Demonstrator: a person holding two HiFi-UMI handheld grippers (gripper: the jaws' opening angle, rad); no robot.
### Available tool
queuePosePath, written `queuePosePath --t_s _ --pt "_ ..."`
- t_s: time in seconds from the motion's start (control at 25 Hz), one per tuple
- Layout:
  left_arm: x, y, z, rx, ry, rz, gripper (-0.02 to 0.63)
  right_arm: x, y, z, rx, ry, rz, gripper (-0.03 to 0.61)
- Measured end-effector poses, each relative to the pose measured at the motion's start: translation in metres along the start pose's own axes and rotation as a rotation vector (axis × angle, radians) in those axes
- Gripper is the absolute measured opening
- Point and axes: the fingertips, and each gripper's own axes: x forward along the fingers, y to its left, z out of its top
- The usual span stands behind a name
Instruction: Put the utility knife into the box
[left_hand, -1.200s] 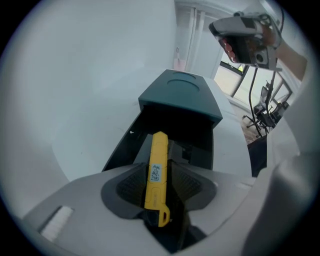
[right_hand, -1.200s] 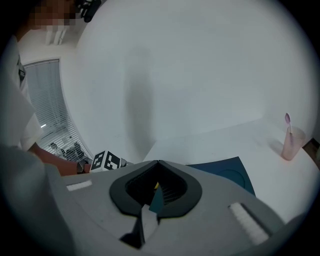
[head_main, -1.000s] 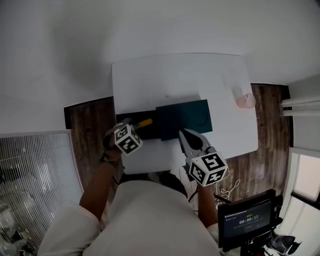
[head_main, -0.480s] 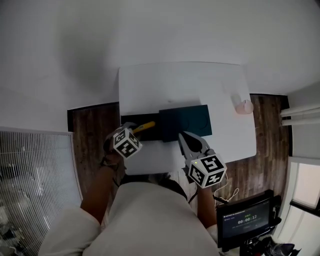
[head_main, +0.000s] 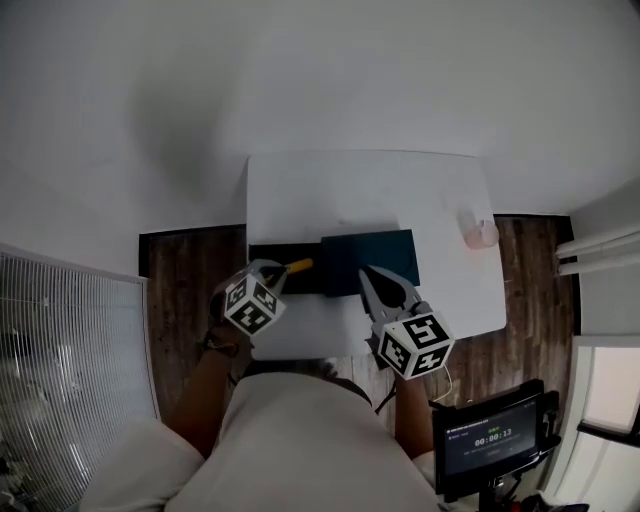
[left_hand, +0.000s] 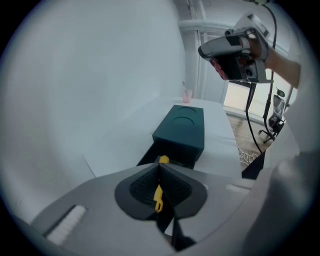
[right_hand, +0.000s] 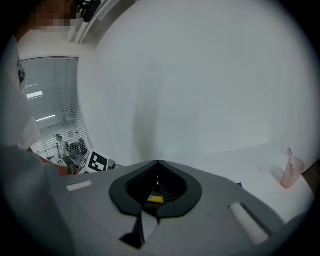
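Observation:
The yellow utility knife (head_main: 298, 266) lies over the black pulled-out tray (head_main: 300, 283) of the dark teal box (head_main: 372, 260) on the white table (head_main: 365, 190). My left gripper (head_main: 277, 269) is shut on the knife's near end. In the left gripper view the knife (left_hand: 158, 192) is pinched between the pads of the left gripper (left_hand: 160, 166), its tip poking out toward the box (left_hand: 182, 127). My right gripper (head_main: 383, 285) hovers over the table's near edge in front of the box, jaws together and holding nothing; its tips also meet in the right gripper view (right_hand: 158, 162).
A pink cup (head_main: 478, 232) stands at the table's right edge, also seen in the right gripper view (right_hand: 290, 172). A monitor on a stand (head_main: 490, 440) sits on the wooden floor at lower right. A white wall runs behind the table.
My left gripper's jaws have closed onto the yellow knife at the tray. The right gripper has stayed in front of the box. The head view has tilted slightly.

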Motion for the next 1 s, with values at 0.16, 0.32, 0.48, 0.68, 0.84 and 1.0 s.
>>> queuePosePath --t_s 0.16,0.32,0.48,0.68,0.84,1.0 --pt "-0.018 0.014 0.019 -0.033 -0.086 0.072 0.0 0.002 0.0 0.015 -0.033 -0.032 0.008 0.002" --pt "-0.042 0.027 0.041 -0.061 -0.186 0.142 0.0 0.002 0.003 0.029 -0.069 -0.061 0.022 0.002" --pt "-0.071 0.034 0.065 -0.082 -0.274 0.195 0.0 0.002 0.009 0.045 -0.109 -0.09 0.047 0.002" --pt "-0.106 0.041 0.093 -0.127 -0.402 0.26 0.0 0.0 0.019 0.064 -0.165 -0.129 0.081 0.002" --pt "-0.136 0.049 0.113 -0.133 -0.482 0.314 0.0 -0.001 0.027 0.083 -0.219 -0.157 0.091 0.002" --pt "-0.165 0.058 0.138 -0.112 -0.552 0.351 0.0 -0.005 0.034 0.105 -0.258 -0.192 0.098 0.002"
